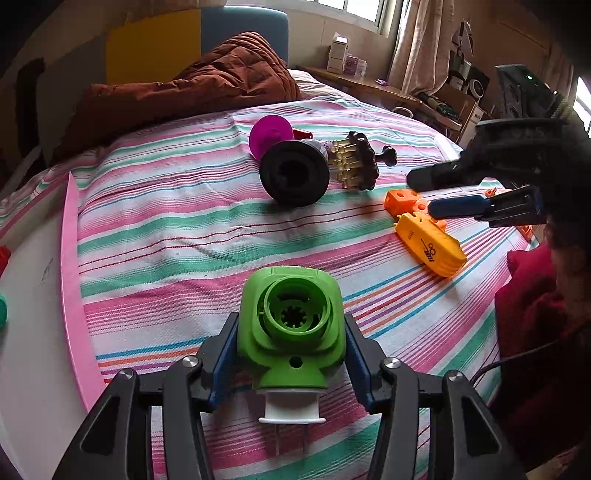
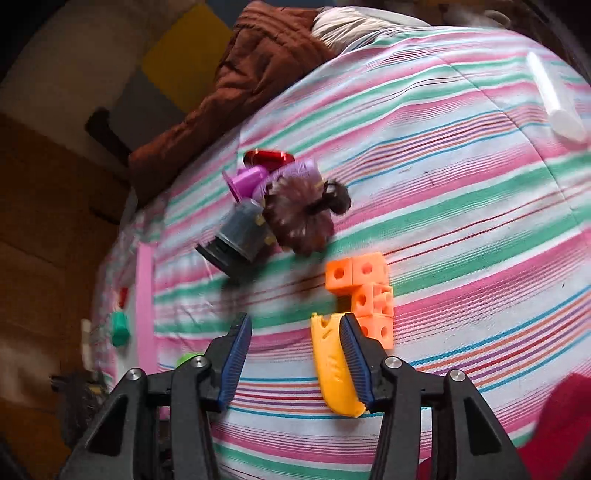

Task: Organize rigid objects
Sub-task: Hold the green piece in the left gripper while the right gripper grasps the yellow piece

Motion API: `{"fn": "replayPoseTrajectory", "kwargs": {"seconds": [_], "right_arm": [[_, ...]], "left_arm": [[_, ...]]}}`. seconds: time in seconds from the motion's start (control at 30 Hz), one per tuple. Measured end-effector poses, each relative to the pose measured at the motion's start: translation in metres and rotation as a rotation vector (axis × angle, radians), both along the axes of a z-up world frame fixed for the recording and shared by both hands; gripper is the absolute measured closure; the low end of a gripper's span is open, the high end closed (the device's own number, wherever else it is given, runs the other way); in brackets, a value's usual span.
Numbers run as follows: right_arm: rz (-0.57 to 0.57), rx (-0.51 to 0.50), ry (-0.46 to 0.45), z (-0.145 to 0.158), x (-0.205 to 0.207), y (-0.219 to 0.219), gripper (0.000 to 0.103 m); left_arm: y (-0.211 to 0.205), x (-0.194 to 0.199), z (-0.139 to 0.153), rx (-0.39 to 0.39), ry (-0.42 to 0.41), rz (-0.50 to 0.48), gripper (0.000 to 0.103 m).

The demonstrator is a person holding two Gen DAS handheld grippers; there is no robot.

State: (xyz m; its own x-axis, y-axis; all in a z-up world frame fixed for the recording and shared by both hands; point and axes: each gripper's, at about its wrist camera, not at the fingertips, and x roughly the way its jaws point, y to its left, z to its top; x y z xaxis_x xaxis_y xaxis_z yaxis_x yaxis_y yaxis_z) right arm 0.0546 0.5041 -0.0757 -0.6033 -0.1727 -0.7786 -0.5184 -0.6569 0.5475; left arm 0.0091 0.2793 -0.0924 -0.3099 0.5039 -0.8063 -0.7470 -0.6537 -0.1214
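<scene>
Left claw [image 1: 291, 354] clamps green part [image 1: 291, 328]; others loose

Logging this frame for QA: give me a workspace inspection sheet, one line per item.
Surface: striped bedsheet, wrinkled; pink-edged white board at its left.
Job's things: green plastic part; yellow plastic piece beside orange cube blocks; black cylinder, magenta cup and dark peg brush clustered farther back.
Clutter: brown quilt; white tube.
Grippers: left gripper, jaws closed on the green plastic part; right gripper, jaws apart, one finger against the yellow plastic piece, nothing gripped.
Cables: black cable at right edge.
Surroundings: curtained window, cluttered shelf.
</scene>
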Motion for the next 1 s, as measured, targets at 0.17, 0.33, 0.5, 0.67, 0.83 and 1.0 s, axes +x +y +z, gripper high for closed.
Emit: {"fn": "replayPoseTrajectory", "kwargs": {"seconds": [0.17, 0.33, 0.5, 0.67, 0.83, 1.0], "right_arm": [[0.088, 0.004, -0.091, -0.01, -0.009, -0.011, 0.052], [0.149, 0.122, -0.176, -0.015, -0.022, -0.029, 0.057], [0.158, 0.206, -0.208, -0.014, -0.019, -0.03, 0.078], [0.173, 0.263, -0.229, -0.015, -0.021, -0.036, 0.077], [0.193, 0.323, -0.231, -0.016, -0.02, -0.043, 0.077], [0.212, 0.379, -0.237, -0.015, -0.021, -0.049, 0.076]], "left_arm": [[0.0, 0.0, 0.0, -0.002, 0.006, 0.0, 0.05], [0.002, 0.0, -0.002, -0.007, 0.016, 0.004, 0.05], [0.004, 0.002, -0.002, -0.018, 0.032, 0.002, 0.05], [0.003, 0.004, 0.002, -0.036, 0.038, 0.005, 0.05], [-0.006, 0.007, 0.021, -0.007, 0.07, 0.017, 0.05], [-0.028, 0.005, 0.046, 0.041, 0.068, 0.062, 0.05]]}}
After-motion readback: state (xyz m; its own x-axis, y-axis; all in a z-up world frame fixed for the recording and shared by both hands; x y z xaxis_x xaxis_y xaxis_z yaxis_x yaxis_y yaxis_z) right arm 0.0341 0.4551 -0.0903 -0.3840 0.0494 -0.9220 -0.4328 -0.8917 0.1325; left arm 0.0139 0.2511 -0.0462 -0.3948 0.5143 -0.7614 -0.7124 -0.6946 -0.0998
